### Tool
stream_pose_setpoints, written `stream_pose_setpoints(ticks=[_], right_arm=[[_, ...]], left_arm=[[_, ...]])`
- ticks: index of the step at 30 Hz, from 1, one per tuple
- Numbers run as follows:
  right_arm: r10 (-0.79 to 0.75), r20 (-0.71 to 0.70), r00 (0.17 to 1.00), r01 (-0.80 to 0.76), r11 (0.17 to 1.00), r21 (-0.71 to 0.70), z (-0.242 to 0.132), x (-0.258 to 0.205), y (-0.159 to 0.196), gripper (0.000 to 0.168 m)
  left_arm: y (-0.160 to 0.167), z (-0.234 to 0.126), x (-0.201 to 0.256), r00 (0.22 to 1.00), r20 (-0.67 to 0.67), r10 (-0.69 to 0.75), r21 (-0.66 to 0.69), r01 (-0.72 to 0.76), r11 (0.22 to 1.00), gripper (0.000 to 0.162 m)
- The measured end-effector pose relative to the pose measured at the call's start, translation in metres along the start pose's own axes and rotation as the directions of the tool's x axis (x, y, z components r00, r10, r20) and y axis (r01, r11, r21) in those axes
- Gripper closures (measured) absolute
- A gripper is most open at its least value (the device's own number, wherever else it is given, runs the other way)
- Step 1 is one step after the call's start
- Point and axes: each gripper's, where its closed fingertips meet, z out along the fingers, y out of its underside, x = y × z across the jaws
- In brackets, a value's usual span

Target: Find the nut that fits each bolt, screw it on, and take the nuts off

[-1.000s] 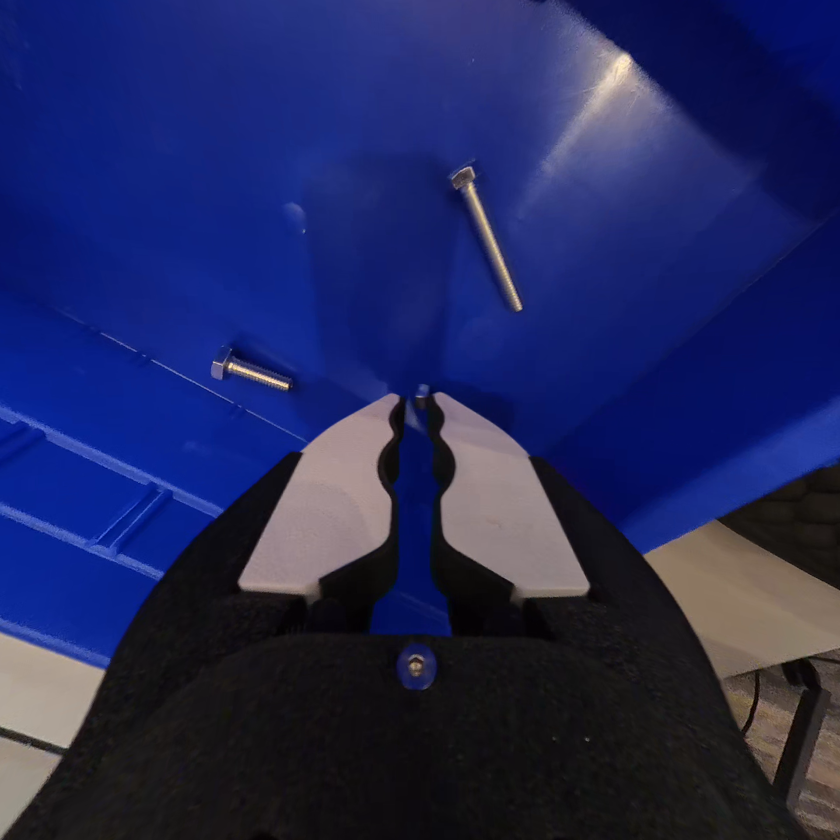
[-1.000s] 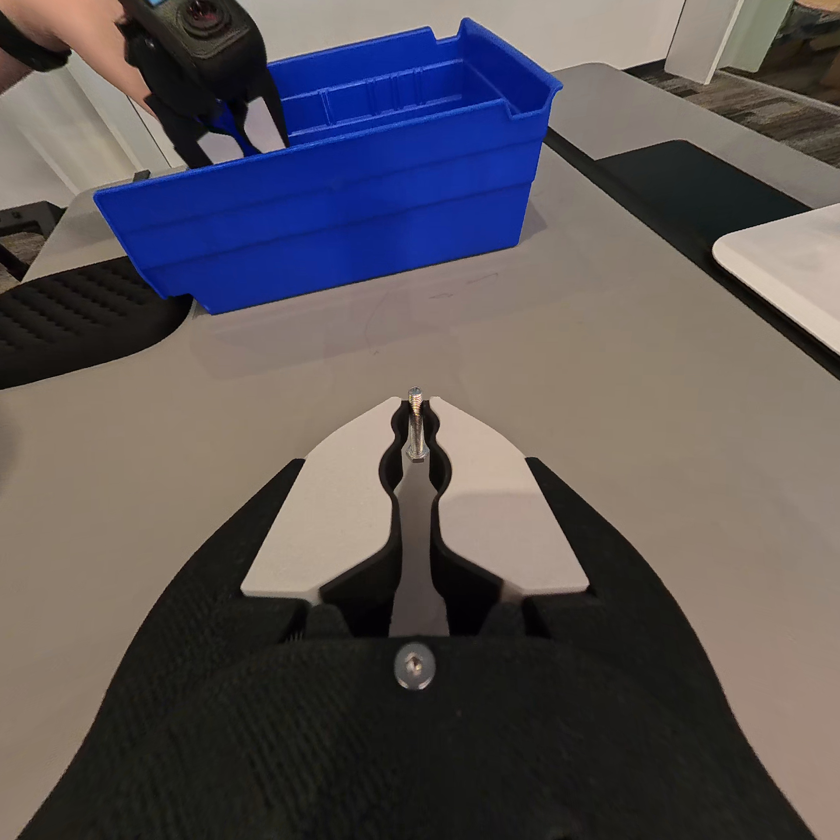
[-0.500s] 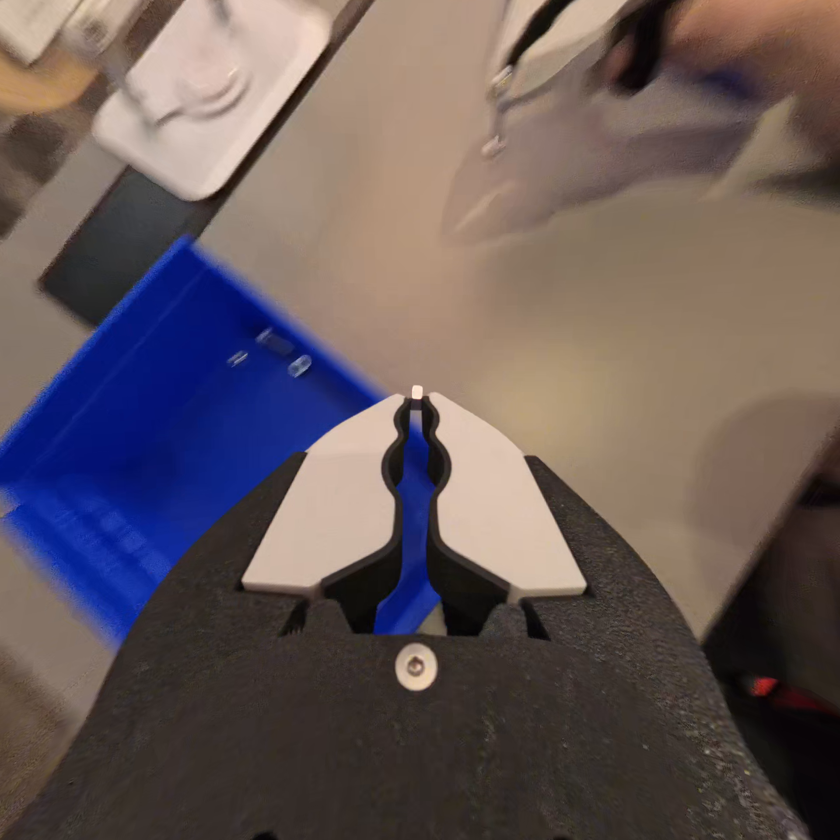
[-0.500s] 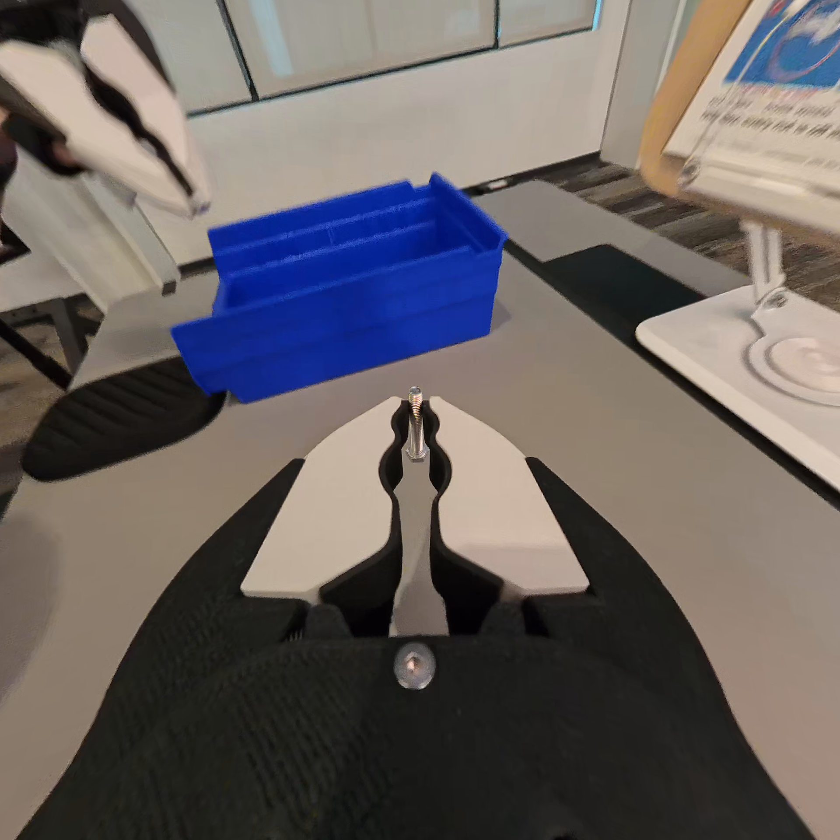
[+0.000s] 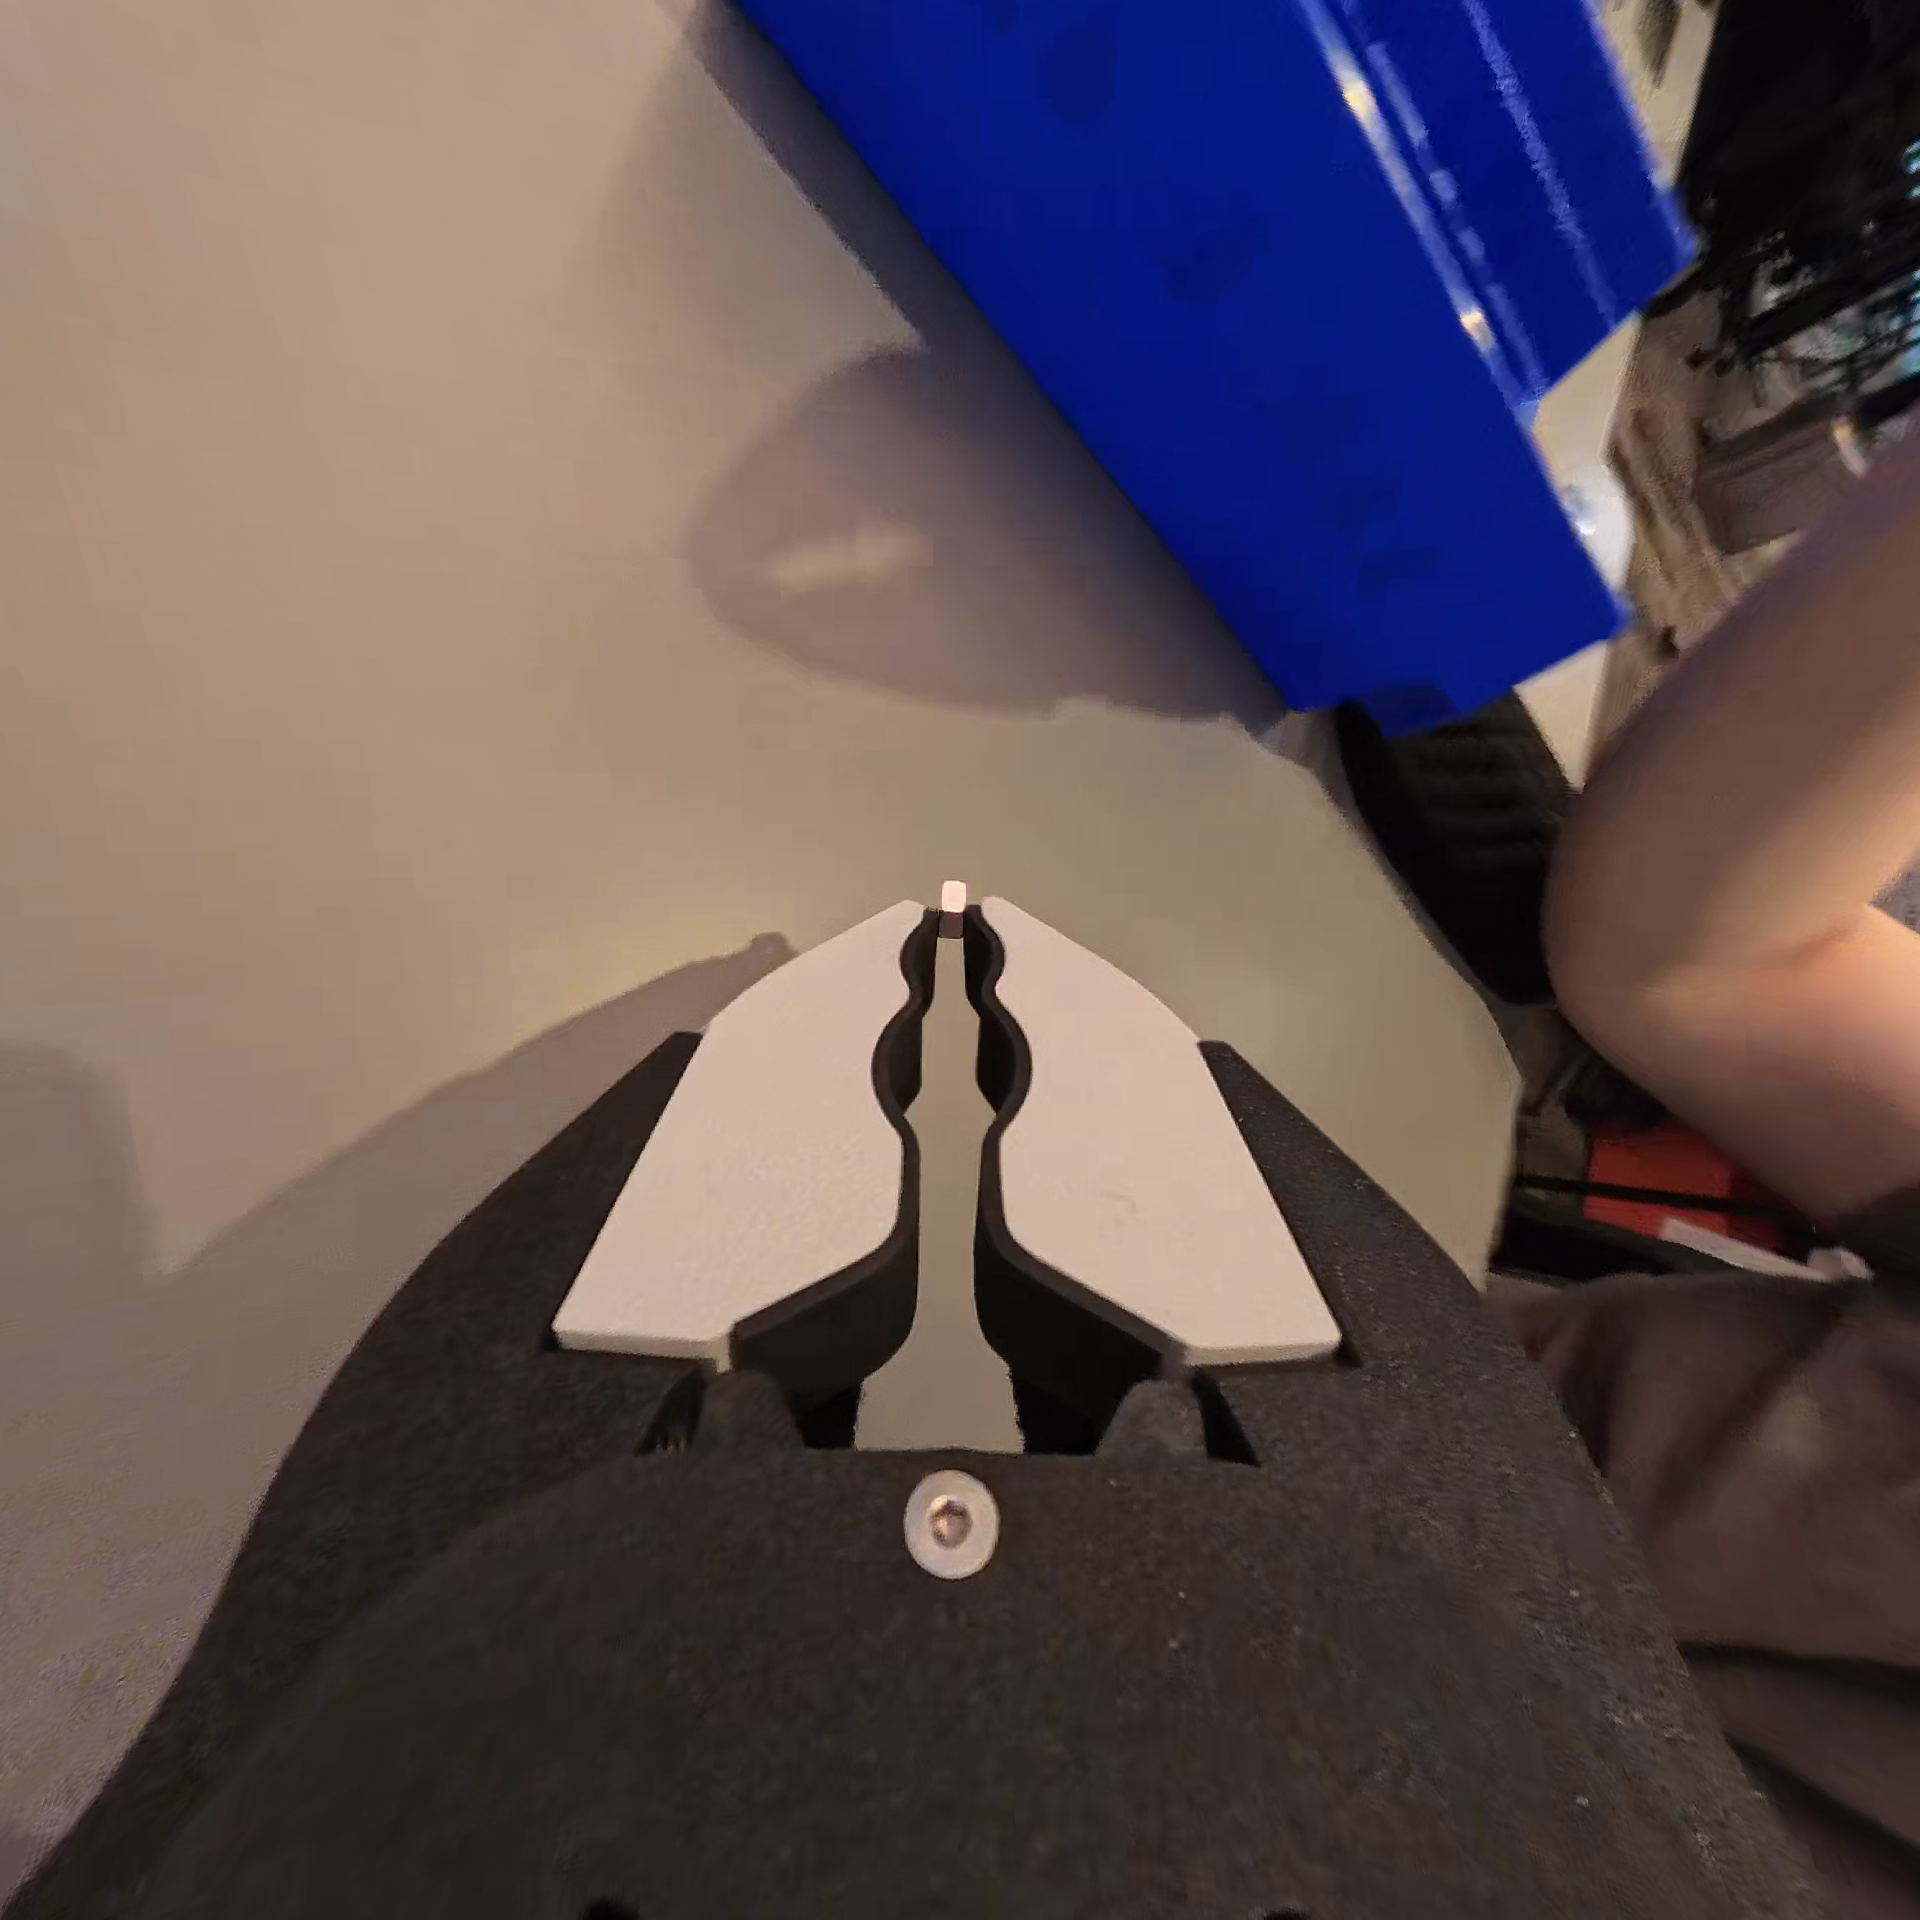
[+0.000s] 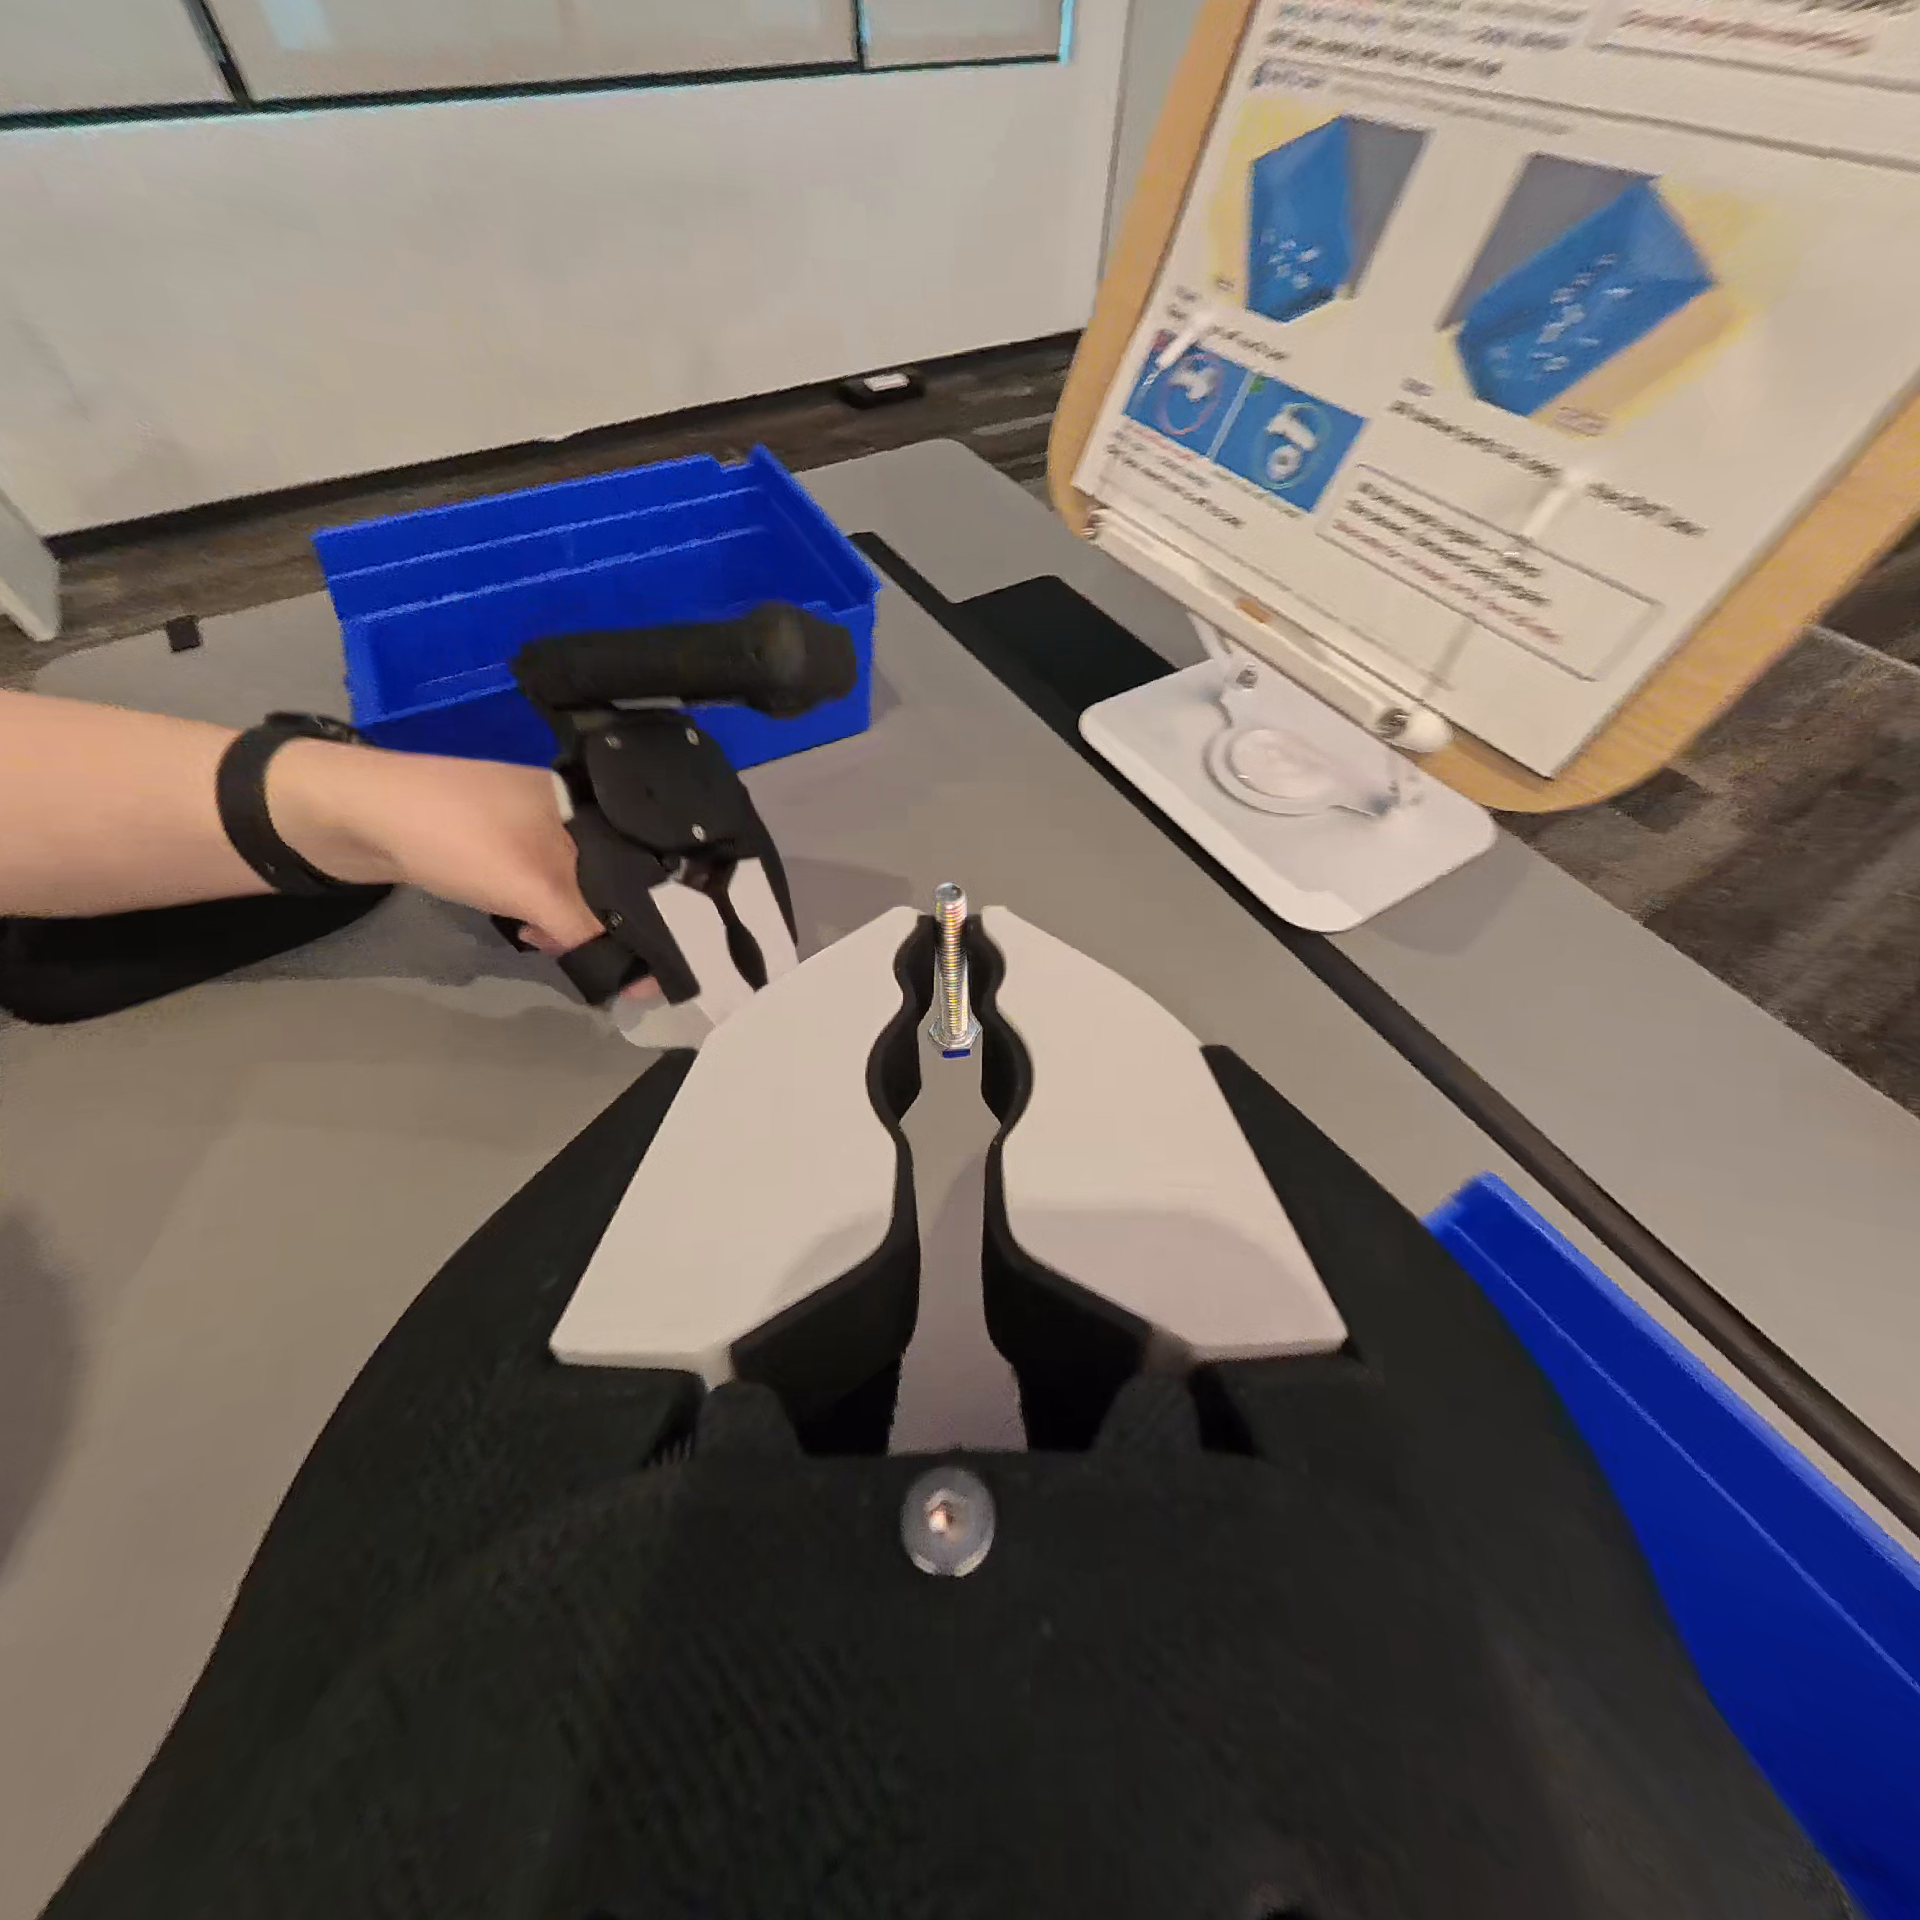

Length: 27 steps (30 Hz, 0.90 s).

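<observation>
The right hand-held gripper (image 6: 951, 914) is clenched on one bolt (image 6: 949, 966), with the head inward and the threaded end pointing forward past the fingertips, I think so that a nut can meet it from the front. The left hand-held gripper (image 5: 952, 914) pinches one small nut (image 5: 952, 906) at its very tips, above the grey worktop (image 5: 364, 520); in the right wrist view it hangs just beside the bolt. Two blue bins show: one far (image 6: 623, 540), one at the near edge (image 6: 1714, 1507). One instruction board (image 6: 1507, 364) stands at the right.
</observation>
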Motion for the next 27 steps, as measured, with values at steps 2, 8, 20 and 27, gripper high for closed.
stream_pose_setpoints(ticks=[2, 8, 20, 27], right_arm=[[0.007, -0.038, 0.999, -0.006, 1.000, 0.022, -0.015, 0.011, -0.002, 0.162], [0.031, -0.077, 0.997, -0.024, 0.995, 0.095, -0.043, 0.028, -0.009, 0.162], [0.047, -0.062, 0.997, -0.041, 0.994, 0.099, -0.039, 0.034, -0.006, 0.162], [0.085, 0.037, 0.996, -0.089, 0.988, 0.127, -0.025, 0.024, -0.007, 0.162]], left_arm=[[0.001, 0.018, -0.017, 0.997, 0.075, 0.029, -0.082, -0.023, 0.996, 0.157], [0.001, 0.042, -0.034, 0.987, 0.145, 0.063, -0.191, -0.035, 0.981, 0.157], [-0.001, 0.045, -0.035, 0.985, 0.163, 0.049, -0.258, -0.005, 0.966, 0.149], [-0.020, 0.014, -0.029, 0.966, 0.206, 0.155, -0.140, -0.128, 0.982, 0.131]])
